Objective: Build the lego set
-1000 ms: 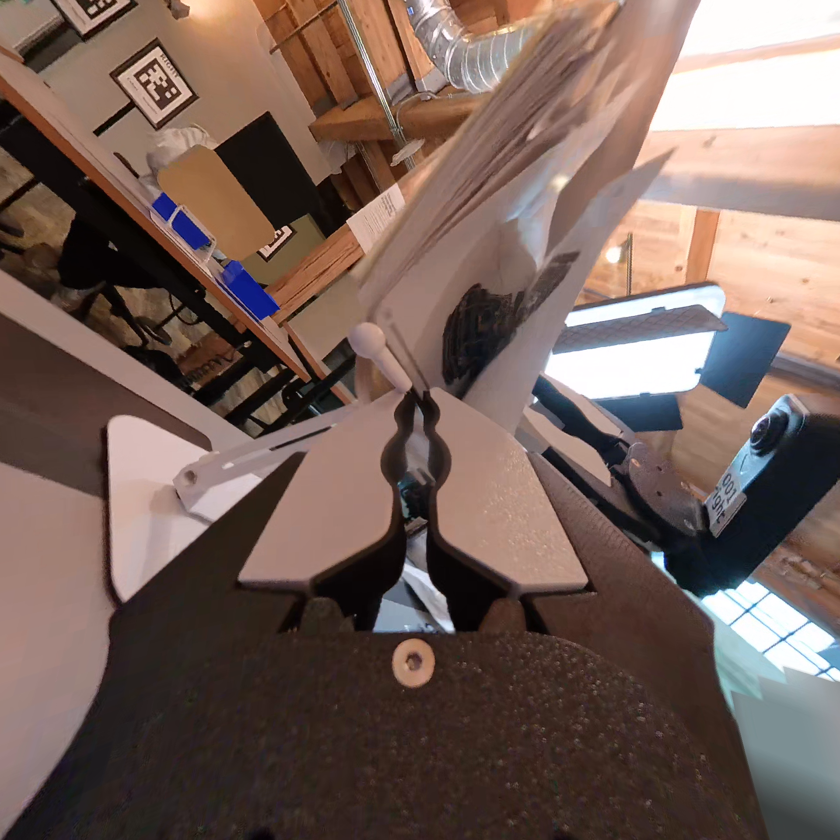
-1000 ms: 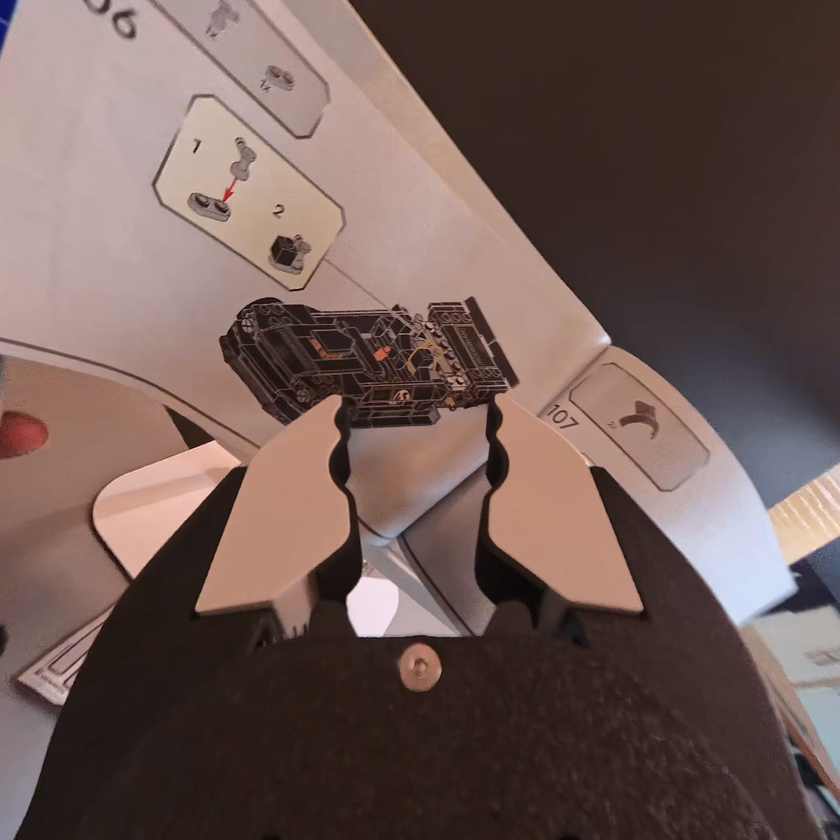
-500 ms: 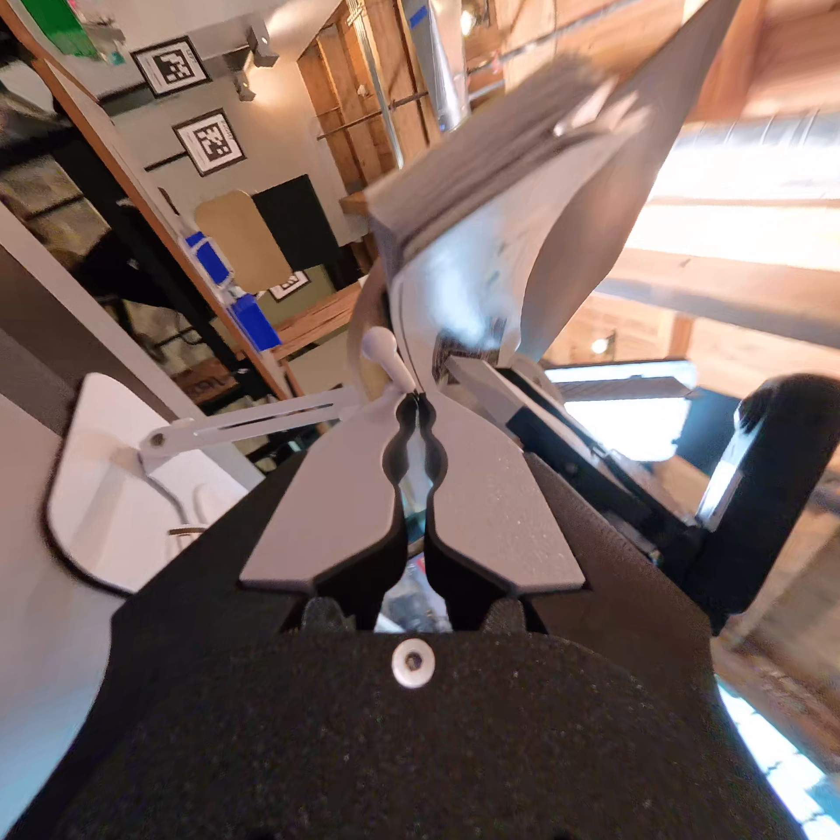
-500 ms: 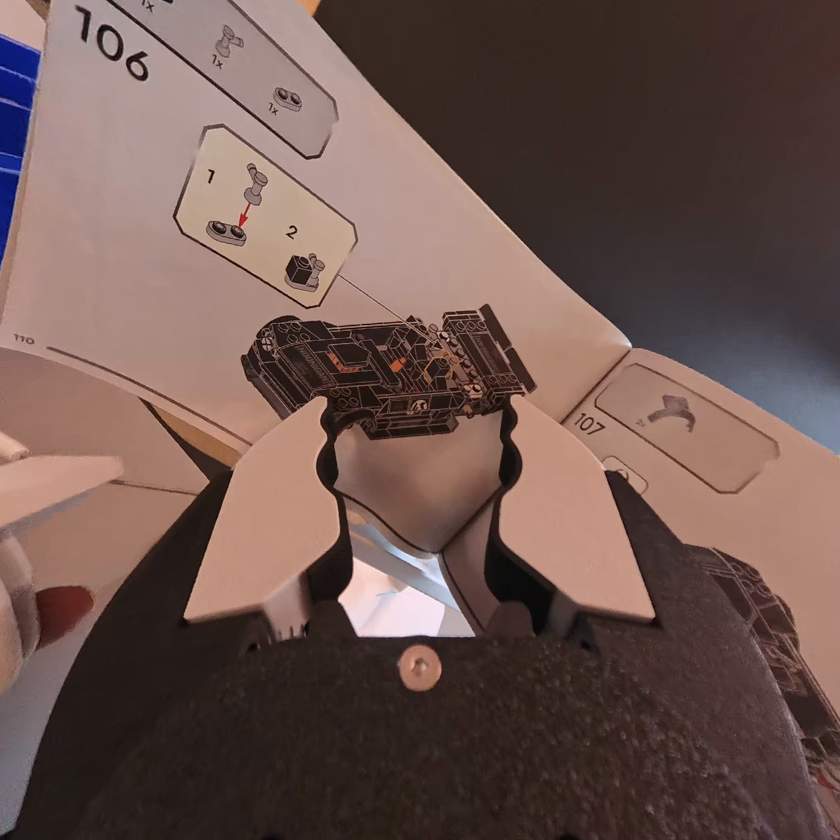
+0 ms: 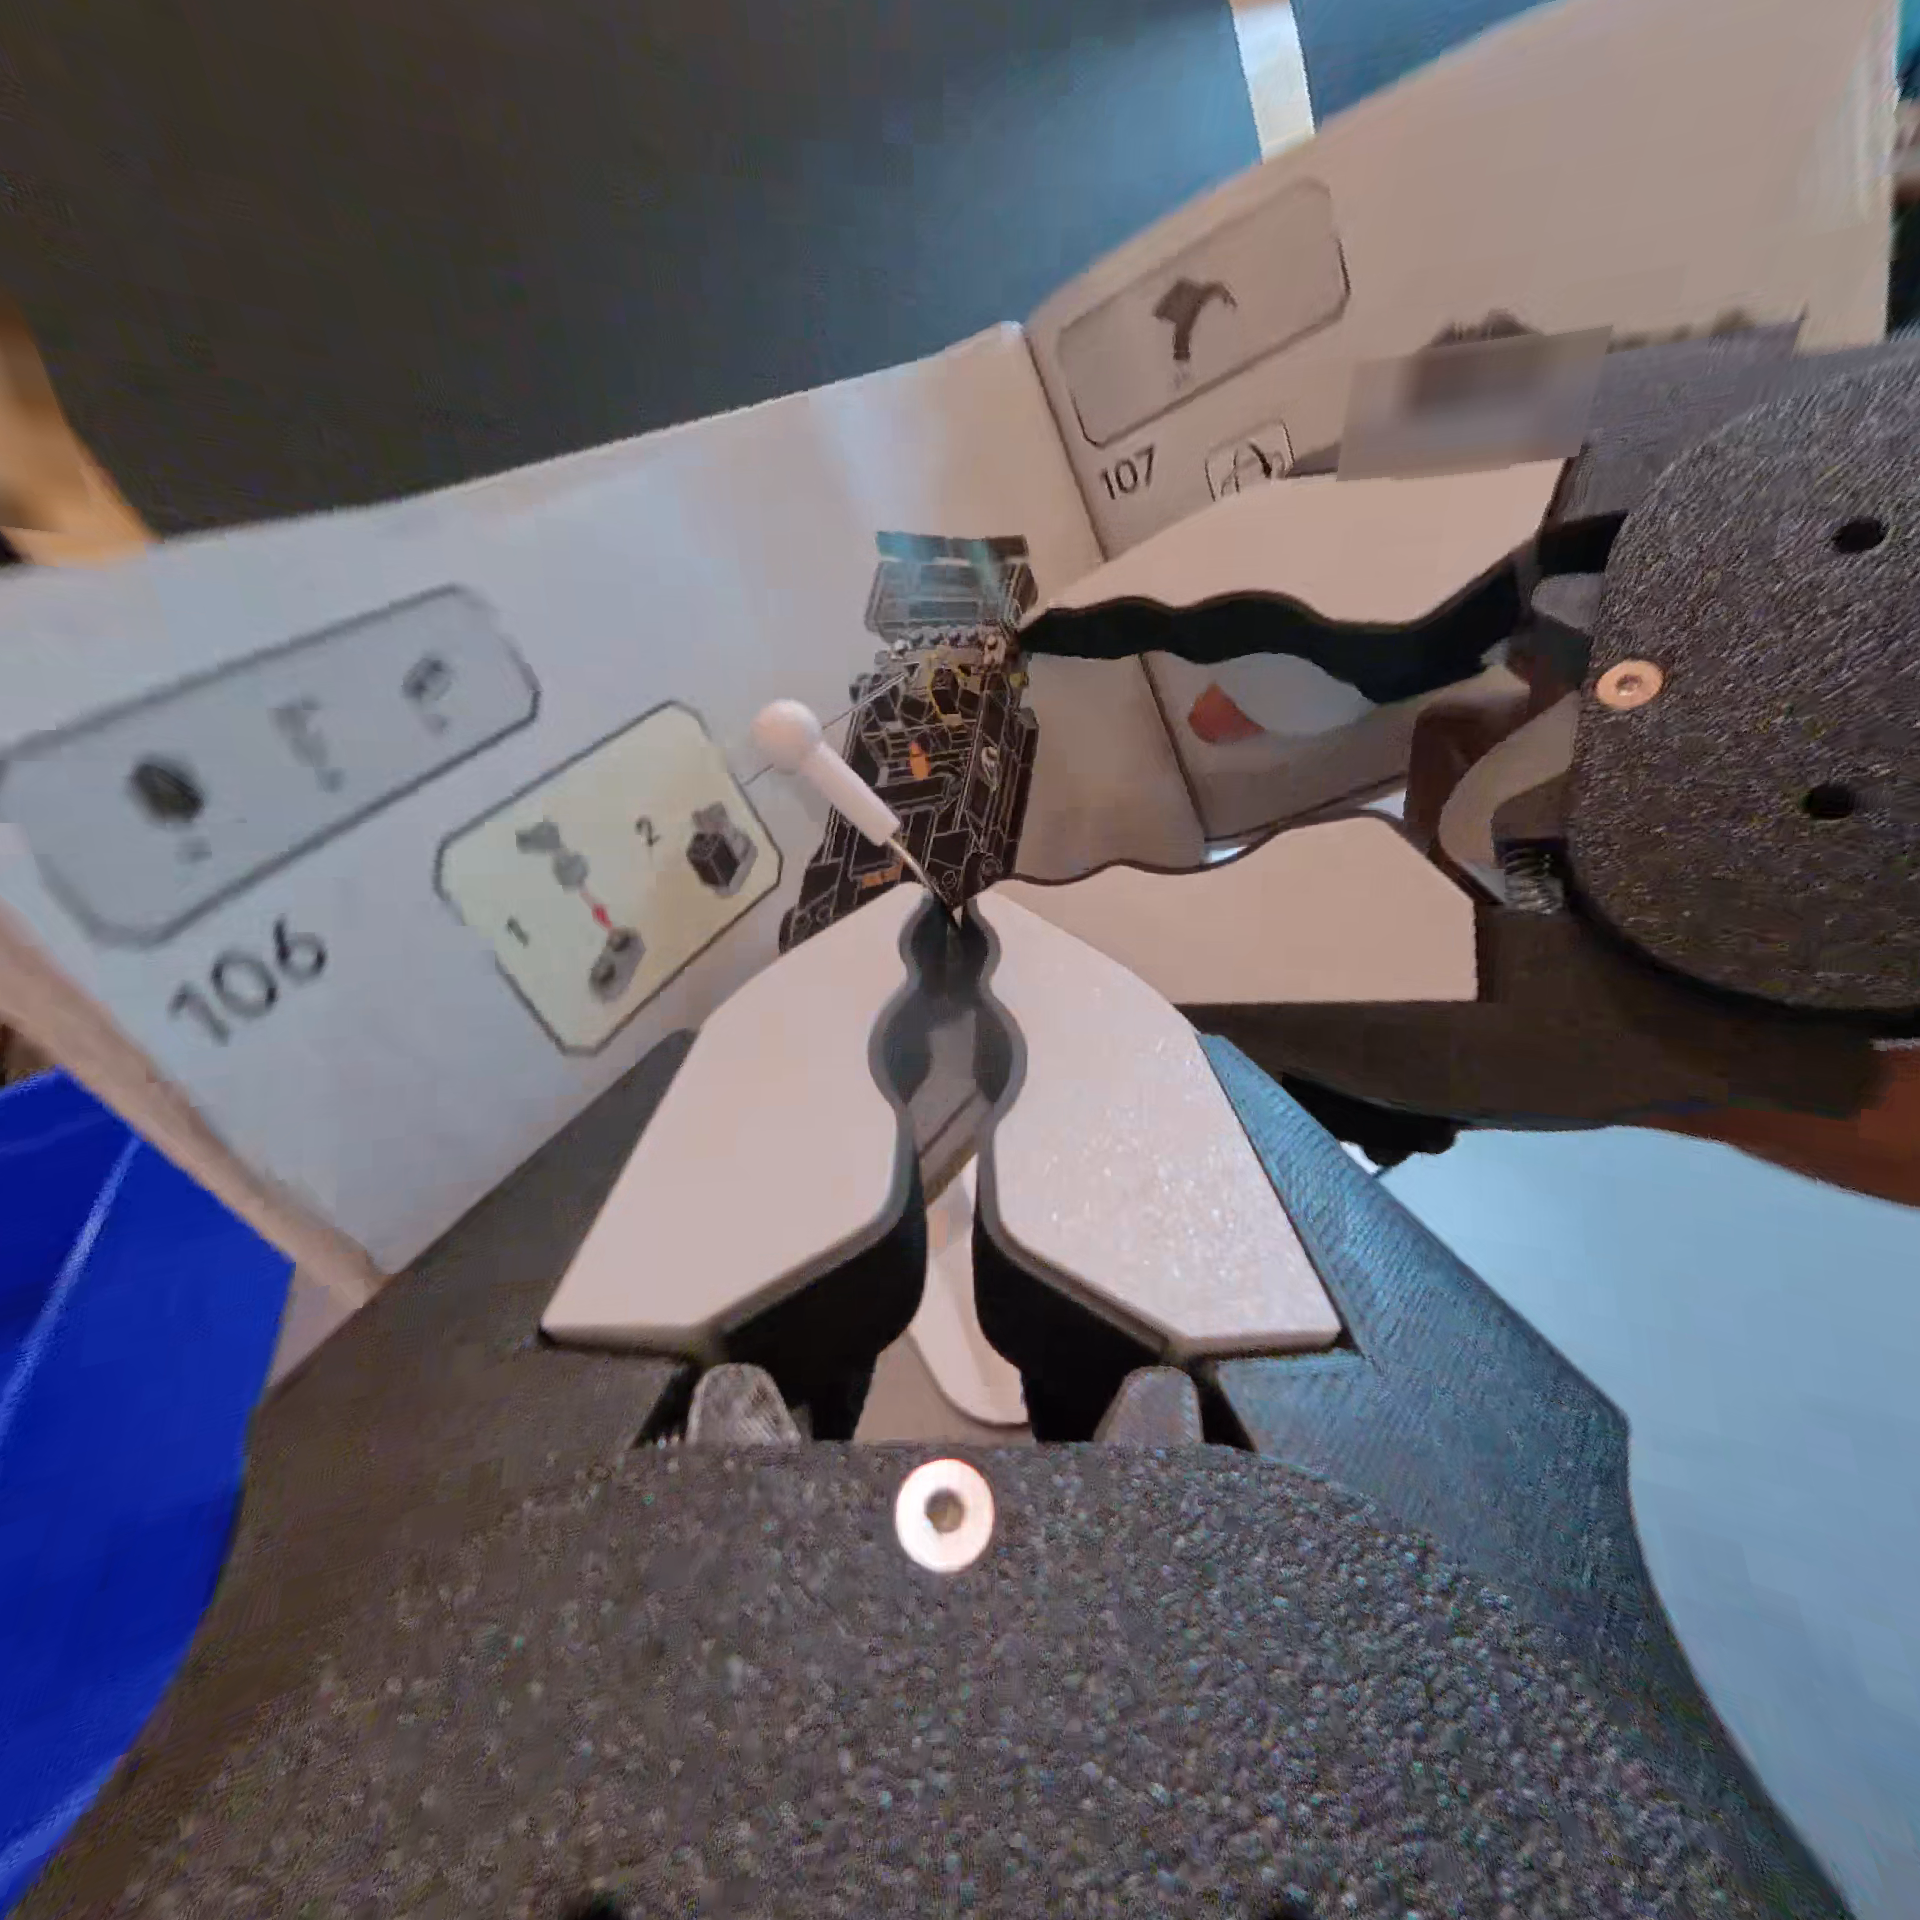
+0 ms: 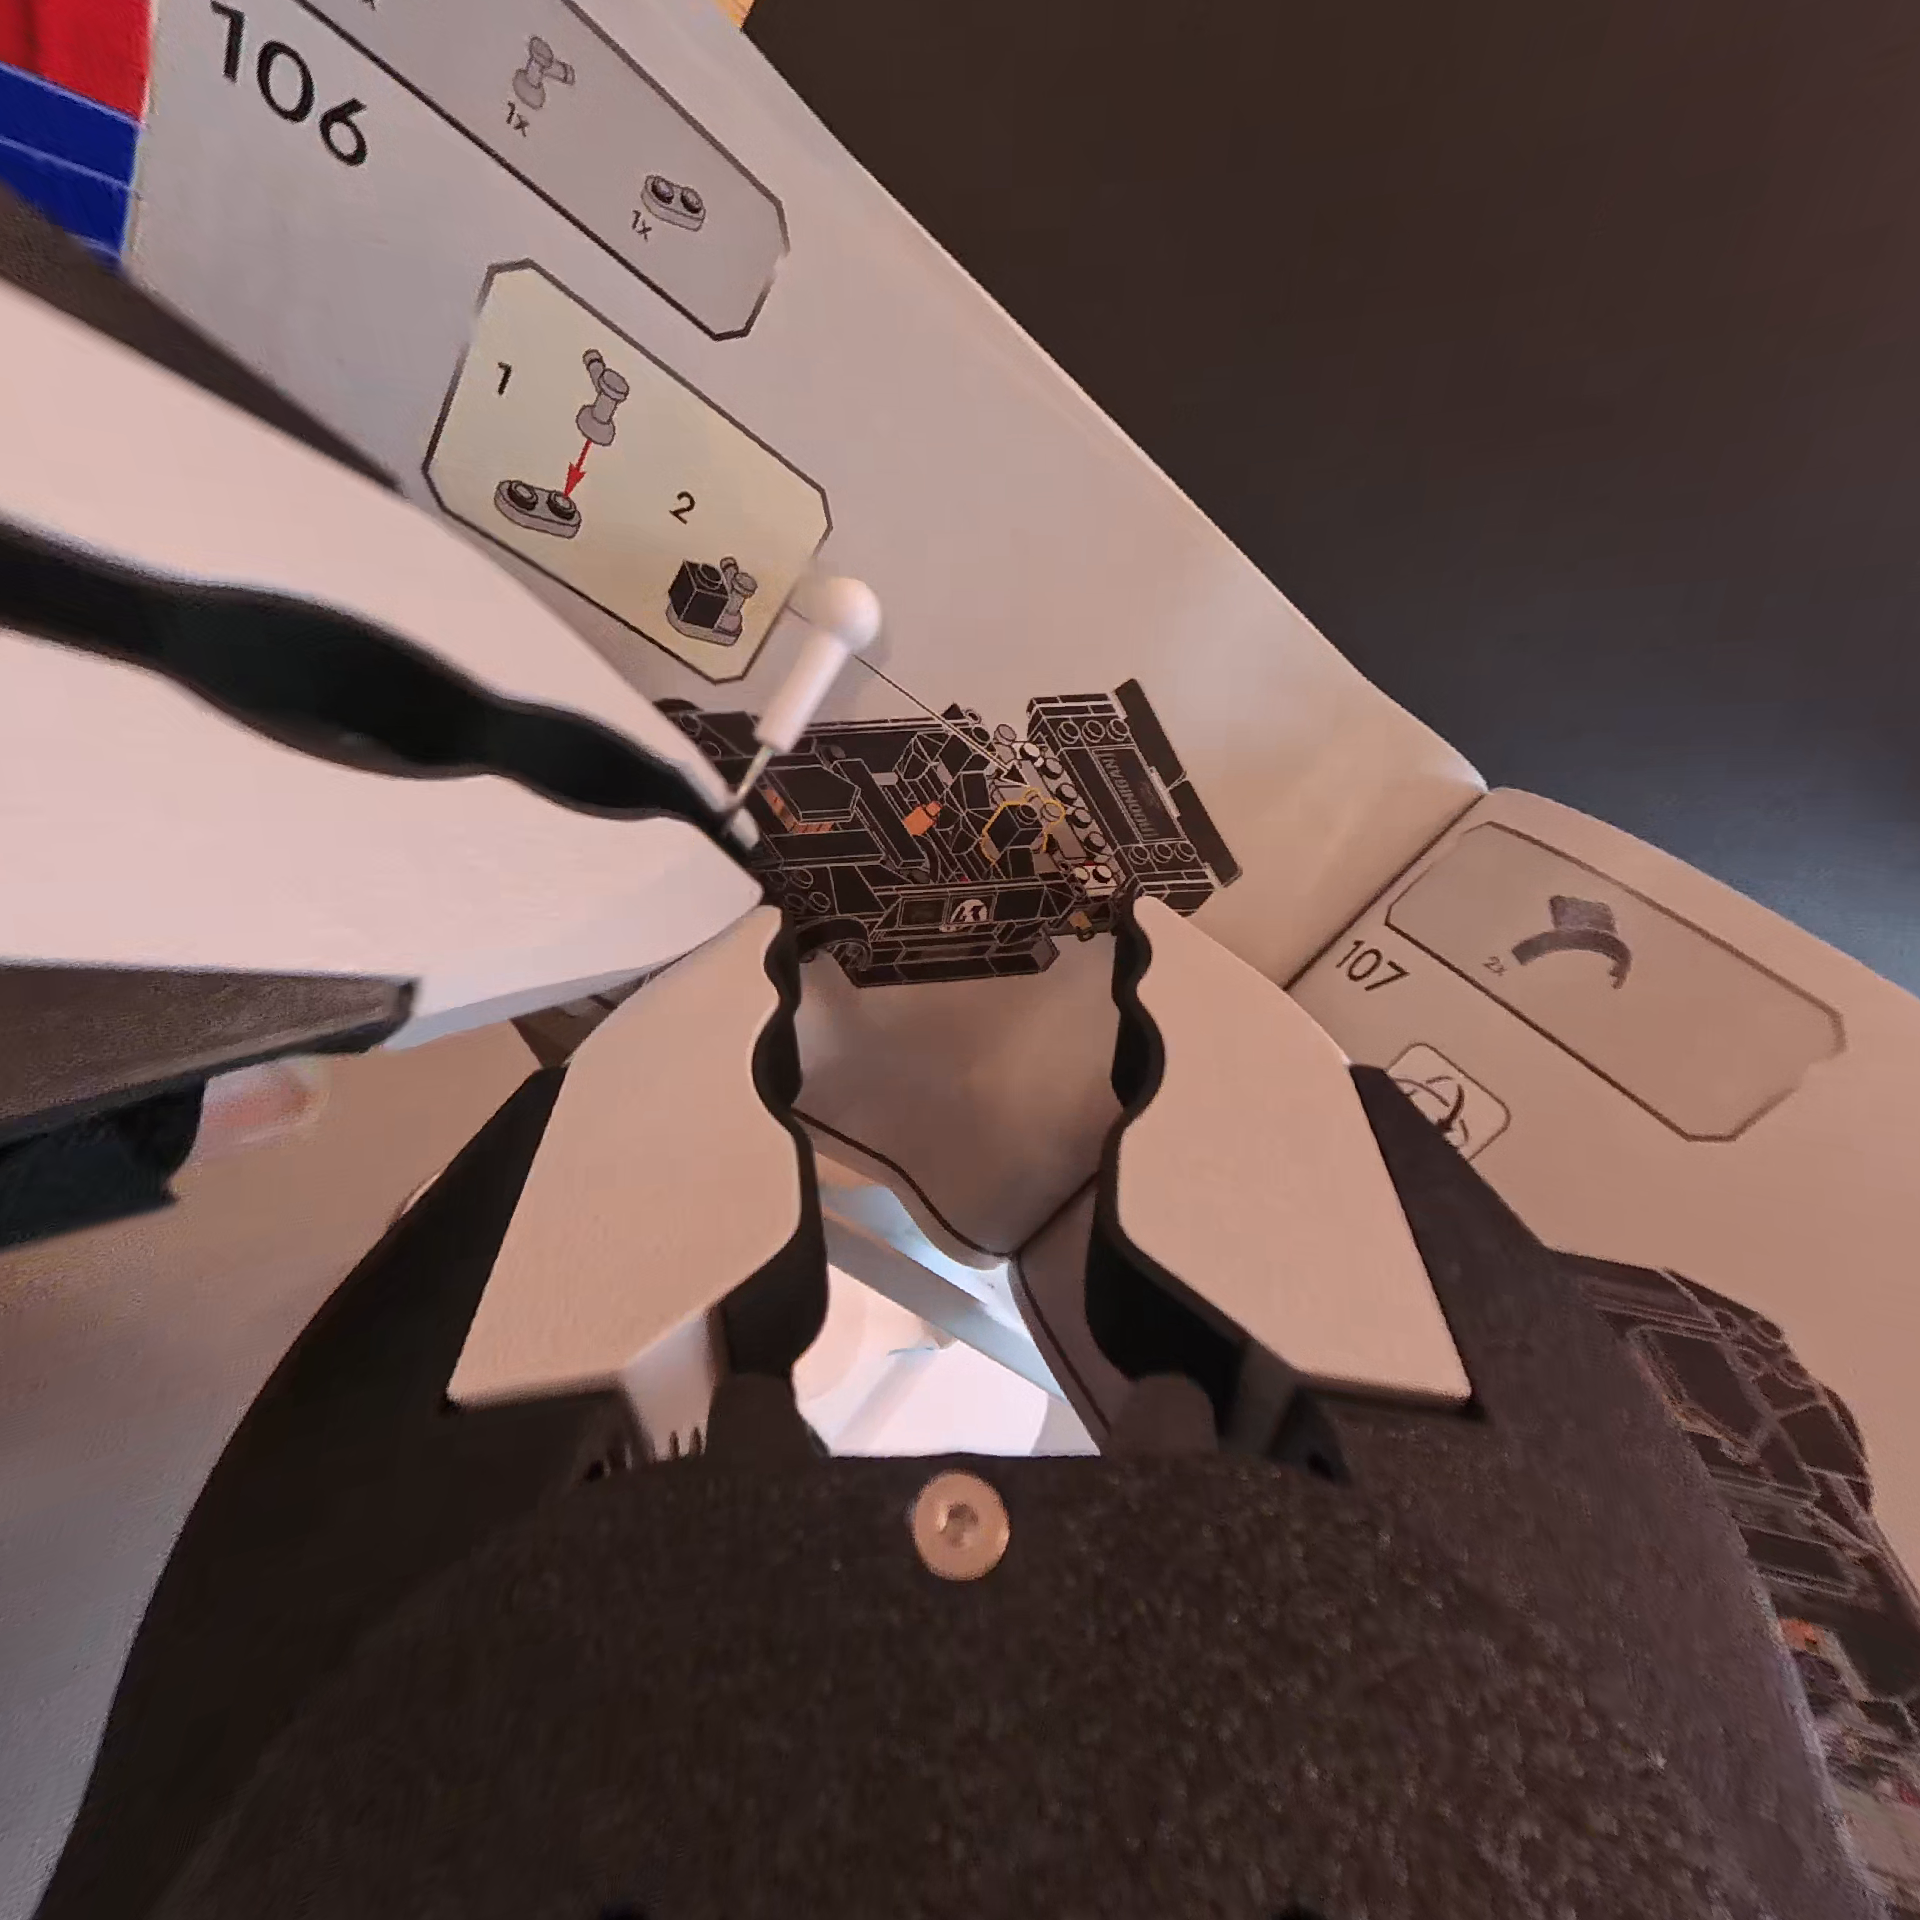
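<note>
**Step check: white pin held against the open instruction booklet**

Since the earlier frame the left wrist view has swung away from the ceiling and workshop and now faces the open instruction booklet point(image 5: 644, 582); the right view sits slightly closer to the same page.

Landmark: the printed black car diagram point(image 5: 935, 769) at the booklet's centre fold.

1. Left of the diagram: a blue container point(image 5: 114, 1351), smooth and glossy, at the frame edge. The page is matte white paper, curved, carrying grey parts boxes and a pale yellow sub-step panel.
2. Directly in front of the diagram: the left gripper point(image 5: 948, 914), fingers pressed together on the thin metal shank of a white ball-headed pin point(image 5: 821, 774). The pin is smooth plastic and leans up and left across the diagram.
3. Right of the diagram: the right gripper point(image 6: 951, 930), fingers spread wide, gripping nothing. Its flat grey pads point(image 6: 665, 1195) have wavy black inner edges; the body is rough, speckled black plastic.

Judged step: consulting the instructions, not yet assembling. No loose bricks or built model appear in either view.

Next move likely requires identifying the pictured part, then locating it away from the booklet.
</note>
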Tool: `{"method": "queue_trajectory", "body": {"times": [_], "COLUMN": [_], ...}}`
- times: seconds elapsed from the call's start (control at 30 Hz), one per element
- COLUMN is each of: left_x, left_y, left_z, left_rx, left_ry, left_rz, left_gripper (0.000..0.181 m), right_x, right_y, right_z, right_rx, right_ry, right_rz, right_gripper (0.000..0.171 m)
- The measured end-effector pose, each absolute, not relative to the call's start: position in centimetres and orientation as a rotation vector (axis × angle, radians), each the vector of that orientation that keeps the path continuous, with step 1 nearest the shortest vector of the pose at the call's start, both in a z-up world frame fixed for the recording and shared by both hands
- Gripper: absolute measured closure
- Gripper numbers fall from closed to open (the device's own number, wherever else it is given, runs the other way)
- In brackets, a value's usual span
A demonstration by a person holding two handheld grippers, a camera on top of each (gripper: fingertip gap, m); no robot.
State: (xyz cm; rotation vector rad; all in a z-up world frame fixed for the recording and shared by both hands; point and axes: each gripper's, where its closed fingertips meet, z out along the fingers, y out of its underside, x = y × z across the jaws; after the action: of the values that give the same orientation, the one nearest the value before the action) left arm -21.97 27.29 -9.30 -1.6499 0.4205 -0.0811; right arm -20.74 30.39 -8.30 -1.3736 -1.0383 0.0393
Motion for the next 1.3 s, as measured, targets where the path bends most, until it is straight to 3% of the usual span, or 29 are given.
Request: {"method": "queue_trajectory", "body": {"times": [0.3, 0.4, 0.63, 1.07, 1.3], "left_x": [-21.3, -20.7, -18.2, -17.1, -17.1], "left_y": [28.1, 28.1, 28.2, 28.7, 28.8], "left_z": [-9.6, -9.6, -10.5, -12.2, -12.5], "left_rx": [-1.745, -1.749, -1.687, -1.544, -1.678], "left_ry": [0.595, 0.653, 1.014, 1.974, 1.837], "left_rz": [0.23, 0.315, 0.667, 1.035, 0.962], "left_gripper": [0.175, 0.176, 0.178, 0.171, 0.171], "right_x": [-15.6, -14.5, -15.5, -15.7, -14.3], "right_y": [30.5, 31.2, 31.9, 31.1, 30.5], "right_z": [-8.9, -10.3, -10.6, -11.8, -10.8], "right_rx": [-1.406, -1.482, -1.509, -1.466, -1.405], "right_ry": [-0.882, -0.799, -0.7, -0.849, -0.866], "right_rz": [0.215, 0.256, 0.432, 0.507, 0.565], "right_gripper": [0.121, 0.108, 0.102, 0.118, 0.118]}}
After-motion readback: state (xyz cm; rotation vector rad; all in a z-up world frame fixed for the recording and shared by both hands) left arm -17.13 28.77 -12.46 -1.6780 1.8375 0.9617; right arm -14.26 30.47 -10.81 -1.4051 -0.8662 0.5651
